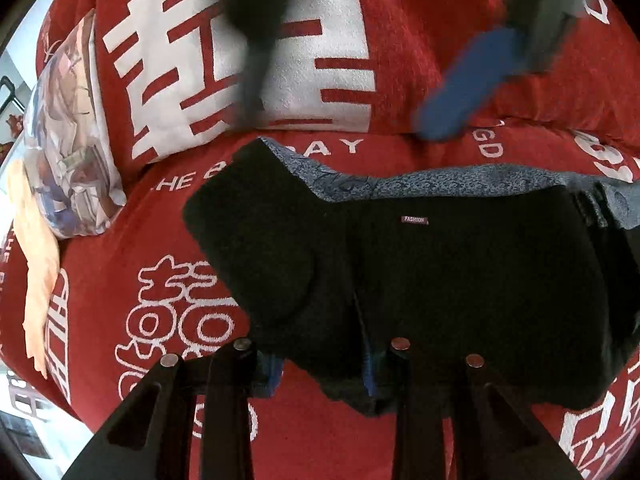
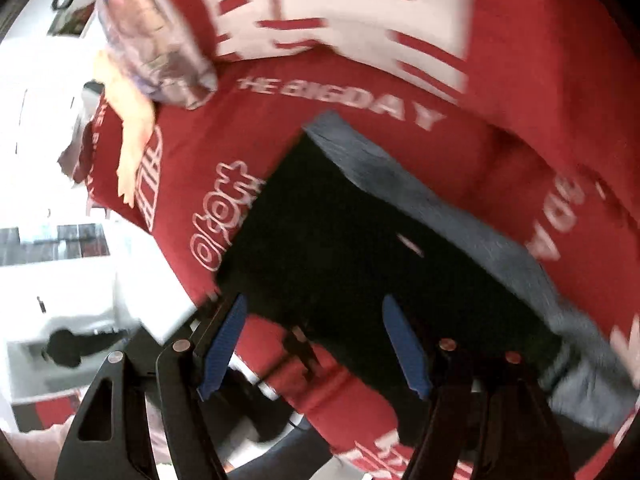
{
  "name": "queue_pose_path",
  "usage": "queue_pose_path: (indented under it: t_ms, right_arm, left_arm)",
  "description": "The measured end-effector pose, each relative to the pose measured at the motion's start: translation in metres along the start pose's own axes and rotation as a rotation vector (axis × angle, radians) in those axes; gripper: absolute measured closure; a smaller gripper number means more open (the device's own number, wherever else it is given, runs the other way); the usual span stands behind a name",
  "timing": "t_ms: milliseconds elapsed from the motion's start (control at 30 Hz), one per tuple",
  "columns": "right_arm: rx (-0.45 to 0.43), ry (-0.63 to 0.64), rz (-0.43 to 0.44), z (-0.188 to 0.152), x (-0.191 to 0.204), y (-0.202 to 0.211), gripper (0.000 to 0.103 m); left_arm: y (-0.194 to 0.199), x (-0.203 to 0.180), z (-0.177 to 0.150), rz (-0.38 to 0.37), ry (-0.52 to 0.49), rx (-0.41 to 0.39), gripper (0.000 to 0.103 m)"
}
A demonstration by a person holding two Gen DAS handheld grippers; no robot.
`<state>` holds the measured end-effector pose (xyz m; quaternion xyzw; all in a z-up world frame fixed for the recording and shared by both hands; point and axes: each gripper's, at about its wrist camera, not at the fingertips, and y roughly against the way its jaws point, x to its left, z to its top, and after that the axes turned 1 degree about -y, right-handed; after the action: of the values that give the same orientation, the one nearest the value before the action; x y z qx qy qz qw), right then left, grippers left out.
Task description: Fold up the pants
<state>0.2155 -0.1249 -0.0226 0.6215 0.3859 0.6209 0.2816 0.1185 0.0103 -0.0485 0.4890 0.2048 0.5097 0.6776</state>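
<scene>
In the left wrist view, the black pants (image 1: 440,280) are lying folded on a red bedspread (image 1: 160,248) printed with white characters and the words "THE BIG DAY", their grey lining (image 1: 440,184) showing along the far edge and a small "FASHION" label (image 1: 415,220) sitting near it. The left tool (image 1: 320,368) is pressing together on the near edge of the pants, with black fabric bunching between its blue pads (image 1: 273,372). A printed cushion (image 1: 72,140) is resting at the left, against a red pillow (image 1: 248,64) bearing a large white character. In the blurred right wrist view, the right tool (image 2: 314,304) is hanging spread, its pads (image 2: 404,352) gripping nothing, above the near edge of the pants.
</scene>
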Motion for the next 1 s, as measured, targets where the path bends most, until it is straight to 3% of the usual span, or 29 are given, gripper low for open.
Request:
queue_pose_path:
  t_ms: [267, 367, 433, 533, 767, 1000]
  right_arm:
    - [0.167, 0.088, 0.052, 0.043, 0.042, -0.052, 0.027]
    - [0.223, 0.089, 0.025, 0.045, 0.042, -0.074, 0.029]
    - [0.232, 0.099, -0.011, 0.04, 0.039, -0.079, 0.079]
    - [0.172, 0.087, -0.024, 0.03, 0.026, -0.064, 0.085]
    - [-0.041, 0.004, 0.211, -0.023, -0.02, 0.025, 0.085]
    - [-0.256, -0.066, 0.297, -0.102, -0.077, 0.121, 0.085]
  left_arm:
    - [0.006, -0.01, -0.006, 0.043, -0.067, -0.037, 0.071]
    - [0.008, -0.012, -0.006, 0.046, -0.077, -0.042, 0.071]
    - [0.009, -0.013, -0.006, 0.04, -0.079, -0.022, 0.071]
    - [0.024, -0.021, -0.002, 0.031, -0.101, -0.06, 0.071]
    - [0.092, -0.048, 0.028, -0.062, -0.073, -0.151, 0.071]
    - [0.15, -0.122, 0.054, -0.179, -0.166, -0.226, 0.071]
